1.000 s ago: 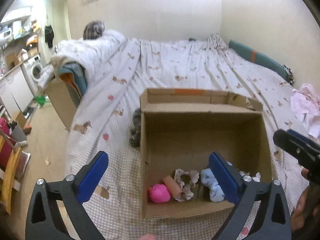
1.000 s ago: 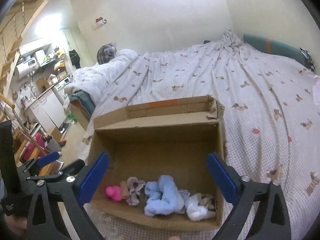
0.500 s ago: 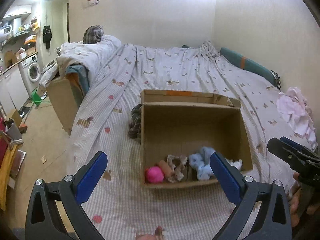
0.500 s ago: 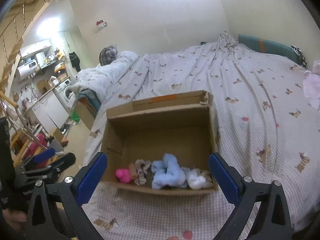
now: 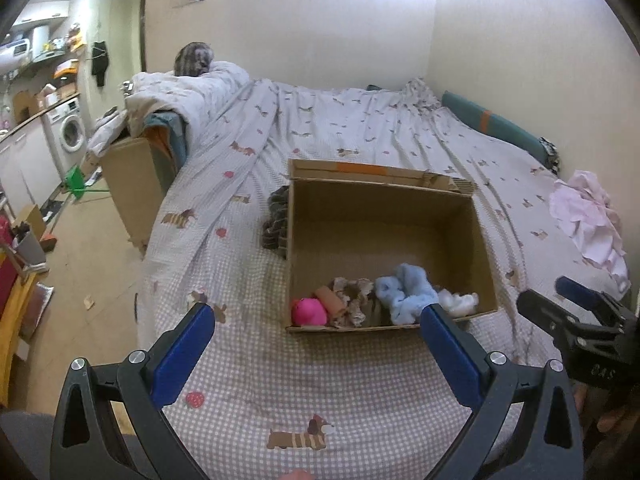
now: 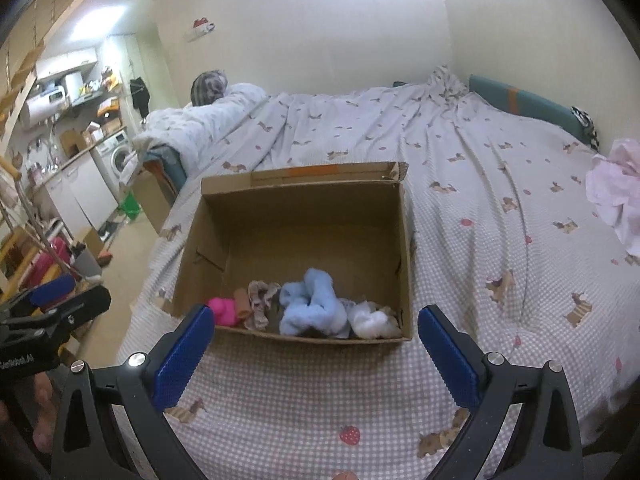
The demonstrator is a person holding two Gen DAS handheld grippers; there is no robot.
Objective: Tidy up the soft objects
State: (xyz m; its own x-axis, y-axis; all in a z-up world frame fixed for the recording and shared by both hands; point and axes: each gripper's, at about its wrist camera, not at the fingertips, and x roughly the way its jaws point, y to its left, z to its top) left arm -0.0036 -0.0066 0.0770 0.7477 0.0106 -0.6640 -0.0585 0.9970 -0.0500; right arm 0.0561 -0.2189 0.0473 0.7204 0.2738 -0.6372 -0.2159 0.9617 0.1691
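Observation:
An open cardboard box [image 5: 384,220] [image 6: 296,216] sits on the bed. Along its near wall lie a pink soft item [image 5: 308,311] [image 6: 222,310], a tan roll [image 5: 330,300], a beige frilly piece [image 5: 352,292] [image 6: 260,298], a light blue fluffy item [image 5: 406,292] [image 6: 312,308] and a white soft item [image 5: 458,302] [image 6: 372,322]. My left gripper [image 5: 318,338] is open and empty, held above the bed in front of the box. My right gripper [image 6: 316,338] is open and empty, also in front of the box. Each shows at the edge of the other's view.
The bed has a checked cover with dog prints [image 5: 320,400]. A dark knitted item [image 5: 276,216] lies left of the box. A pink cloth [image 5: 588,216] [image 6: 616,188] lies at the right. A piled duvet [image 5: 192,92] and the bed's left edge border the floor.
Both grippers have pulled back and up from the box, which now looks smaller and farther. Both stay open and empty.

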